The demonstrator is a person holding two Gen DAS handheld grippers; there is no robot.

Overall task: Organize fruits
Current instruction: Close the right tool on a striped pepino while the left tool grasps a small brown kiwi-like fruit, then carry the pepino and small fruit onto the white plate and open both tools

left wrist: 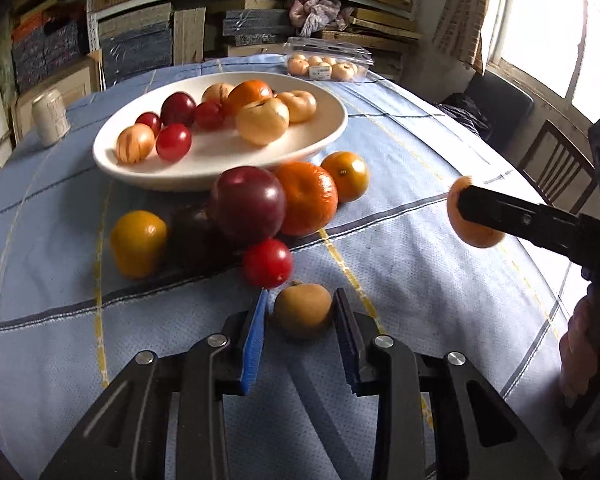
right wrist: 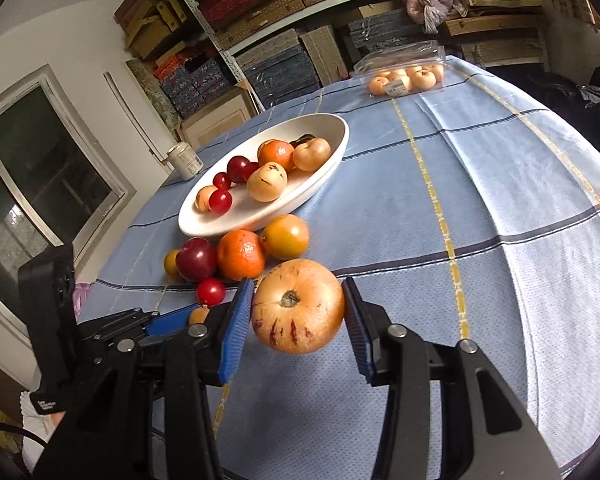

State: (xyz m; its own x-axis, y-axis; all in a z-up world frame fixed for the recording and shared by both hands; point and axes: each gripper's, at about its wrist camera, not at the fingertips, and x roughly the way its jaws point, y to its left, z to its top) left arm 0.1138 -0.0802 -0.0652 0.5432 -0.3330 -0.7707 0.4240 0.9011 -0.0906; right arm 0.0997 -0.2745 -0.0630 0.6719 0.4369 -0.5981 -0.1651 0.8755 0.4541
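Left claw [left wrist: 300, 312] is seen closed on a small tan fruit [left wrist: 303, 310] resting on the blue tablecloth [left wrist: 420, 264], just below a loose cluster of oranges and plums. Behind them a white bowl [left wrist: 324, 136] of fruit is set. Further right, the right claw [right wrist: 298, 308] is clamped around a larger striped fruit [right wrist: 298, 306], lifted clear. Both are judged light, smooth, easily bruised; gripping across the widest part is advised.

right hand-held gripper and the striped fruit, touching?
Touching: the right wrist view shows the right hand-held gripper with both blue pads against the striped fruit, lifted off the tablecloth.
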